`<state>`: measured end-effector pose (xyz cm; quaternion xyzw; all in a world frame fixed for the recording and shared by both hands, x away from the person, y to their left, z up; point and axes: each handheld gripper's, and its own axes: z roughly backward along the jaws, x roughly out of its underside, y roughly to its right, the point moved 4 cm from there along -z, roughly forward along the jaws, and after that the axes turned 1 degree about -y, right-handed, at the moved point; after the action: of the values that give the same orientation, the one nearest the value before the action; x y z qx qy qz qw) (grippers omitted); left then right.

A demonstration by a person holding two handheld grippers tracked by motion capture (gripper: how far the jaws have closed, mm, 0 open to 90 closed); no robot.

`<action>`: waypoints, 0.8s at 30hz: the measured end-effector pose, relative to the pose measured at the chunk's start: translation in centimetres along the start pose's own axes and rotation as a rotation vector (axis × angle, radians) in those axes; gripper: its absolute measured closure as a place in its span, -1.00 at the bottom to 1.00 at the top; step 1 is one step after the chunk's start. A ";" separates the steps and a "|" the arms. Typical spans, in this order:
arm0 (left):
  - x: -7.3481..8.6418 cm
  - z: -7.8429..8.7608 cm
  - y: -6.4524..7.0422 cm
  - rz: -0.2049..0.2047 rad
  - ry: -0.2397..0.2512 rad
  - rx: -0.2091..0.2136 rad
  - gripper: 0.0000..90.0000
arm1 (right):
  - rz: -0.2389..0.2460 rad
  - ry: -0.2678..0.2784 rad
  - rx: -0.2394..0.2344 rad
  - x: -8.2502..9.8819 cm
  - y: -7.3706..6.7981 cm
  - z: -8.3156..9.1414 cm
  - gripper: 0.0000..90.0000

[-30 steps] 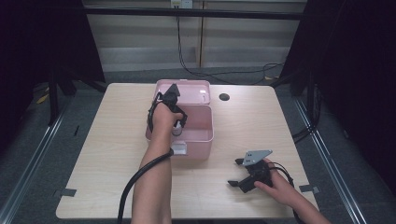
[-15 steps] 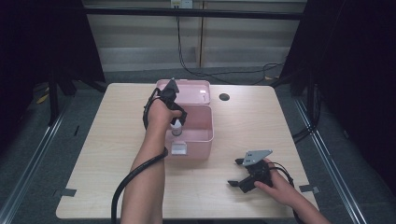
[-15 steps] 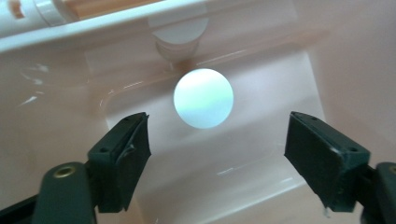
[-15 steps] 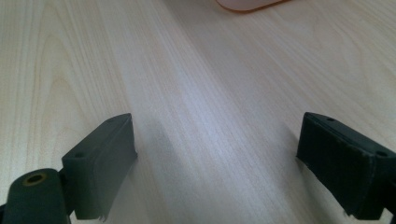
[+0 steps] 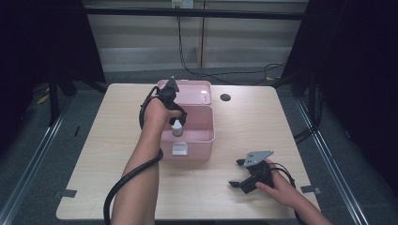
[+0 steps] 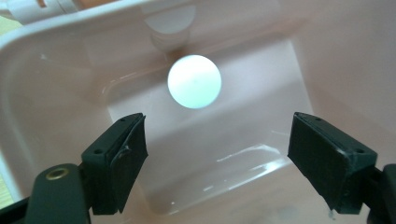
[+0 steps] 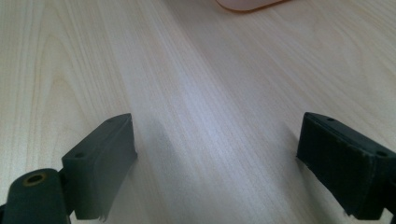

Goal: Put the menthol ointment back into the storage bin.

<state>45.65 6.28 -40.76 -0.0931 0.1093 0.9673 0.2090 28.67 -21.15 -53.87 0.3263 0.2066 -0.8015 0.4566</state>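
A pink box [image 5: 206,136] stands open at mid-table, its lid [image 5: 195,91] tipped back. A small white bottle [image 5: 177,128] stands upright inside; its round cap [image 6: 194,81] faces up in the left gripper view. My left gripper [image 5: 180,119] hovers just above the bottle and points down into the box [image 6: 56,84]. Its jaws have just been opening, and the left gripper [image 6: 217,158] stands open with nothing between the pads. My right gripper [image 5: 240,182] rests low on the table at the front right. In its own view the right gripper [image 7: 217,163] is open over bare wood.
The wooden table [image 5: 244,126] has a small dark hole [image 5: 225,97] right of the lid. A white latch [image 5: 179,149] sits on the box's front wall. A black cable [image 5: 126,180] trails along the left forearm. A box corner [image 7: 247,3] lies ahead of the right gripper.
My left hand has lifted up out of the box and its jaws have spread, leaving the white bottle standing inside. The right hand has stayed where it was.
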 end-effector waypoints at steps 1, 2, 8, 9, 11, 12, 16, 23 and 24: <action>0.2 0.3 0.1 -0.013 0.002 0.004 -0.57 | -0.001 0.000 -0.001 0.0 0.0 0.0 -0.76; 0.2 0.3 0.1 -0.013 0.002 0.004 -0.56 | -0.001 0.000 -0.001 0.0 0.0 0.0 -0.76; 0.7 1.2 0.1 -0.044 -0.002 0.021 -0.55 | -0.001 0.001 -0.001 0.0 0.0 0.0 -0.76; 0.8 1.6 0.2 -0.053 0.001 0.023 -0.55 | -0.001 0.000 0.000 0.0 0.0 0.0 -0.76; 0.9 1.7 0.3 -0.053 0.002 0.025 -0.54 | -0.001 0.000 0.000 0.0 0.0 0.0 -0.76; 0.9 1.9 0.3 -0.063 0.003 0.030 -0.54 | -0.001 0.000 0.000 0.0 0.0 0.0 -0.76; 1.3 2.6 0.5 -0.073 0.009 0.044 -0.54 | -0.001 0.000 0.000 0.0 0.0 0.0 -0.76; 2.2 3.8 0.4 -0.106 0.015 0.065 -0.54 | -0.003 0.001 -0.001 0.0 0.0 0.0 -0.76; 2.3 4.0 0.3 -0.112 0.020 0.066 -0.54 | -0.003 0.001 -0.001 0.0 0.0 0.0 -0.76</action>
<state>42.95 7.84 -37.41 -0.1019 0.1380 0.9490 0.2645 28.68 -21.16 -53.87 0.3261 0.2078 -0.8018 0.4556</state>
